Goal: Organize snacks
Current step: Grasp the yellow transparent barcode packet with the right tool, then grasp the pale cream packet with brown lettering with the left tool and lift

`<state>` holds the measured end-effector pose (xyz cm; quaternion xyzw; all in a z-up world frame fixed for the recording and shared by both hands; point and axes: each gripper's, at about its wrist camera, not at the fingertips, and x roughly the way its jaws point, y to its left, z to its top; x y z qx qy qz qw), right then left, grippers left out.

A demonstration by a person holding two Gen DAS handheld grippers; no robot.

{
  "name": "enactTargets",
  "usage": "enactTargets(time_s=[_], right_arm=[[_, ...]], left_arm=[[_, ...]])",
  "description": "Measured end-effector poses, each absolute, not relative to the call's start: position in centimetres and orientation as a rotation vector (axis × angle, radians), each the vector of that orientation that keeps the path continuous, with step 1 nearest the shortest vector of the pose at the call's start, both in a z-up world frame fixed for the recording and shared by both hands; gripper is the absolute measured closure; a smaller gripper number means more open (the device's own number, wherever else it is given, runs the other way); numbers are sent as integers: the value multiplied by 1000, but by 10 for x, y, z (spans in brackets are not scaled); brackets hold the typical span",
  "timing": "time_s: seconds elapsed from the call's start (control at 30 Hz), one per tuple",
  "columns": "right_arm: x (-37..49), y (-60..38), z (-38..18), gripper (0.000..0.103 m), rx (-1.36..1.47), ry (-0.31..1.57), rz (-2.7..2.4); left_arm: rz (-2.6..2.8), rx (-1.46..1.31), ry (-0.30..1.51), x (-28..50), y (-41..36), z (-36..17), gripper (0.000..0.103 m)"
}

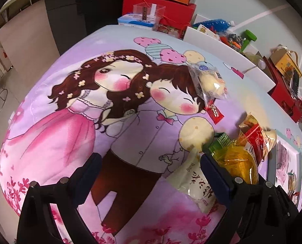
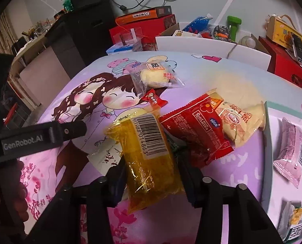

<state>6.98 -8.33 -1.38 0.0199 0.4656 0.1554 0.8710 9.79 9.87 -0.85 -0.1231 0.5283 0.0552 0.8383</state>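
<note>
Cartoon blanket [image 2: 73,122], yellow pkt [image 2: 148,154] in R tool [image 2: 151,174]

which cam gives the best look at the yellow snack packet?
Right wrist: the yellow snack packet fills the centre between the right gripper fingers, barcode up. Left wrist shows it only at the right edge, partly hidden behind a finger of the left gripper.

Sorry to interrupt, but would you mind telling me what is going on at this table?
A person is sorting snacks with two handheld claws. The right claw is shut on a yellow snack packet, which lies among other packets on the cartoon-print cloth. The left claw is open and holds nothing. A pink packet already lies in the white tray.
</note>
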Motion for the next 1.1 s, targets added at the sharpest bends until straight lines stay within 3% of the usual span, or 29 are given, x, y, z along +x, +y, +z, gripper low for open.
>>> enactTargets(time_s=[0.63,1.1], right_arm=[[60,-135,9,56,128,953,234],[58,-186,18,56,204,951,118]], left_arm=[[17,-223,1155,101,78,-15,6],[-148,57,1258,102,9,-48,6]])
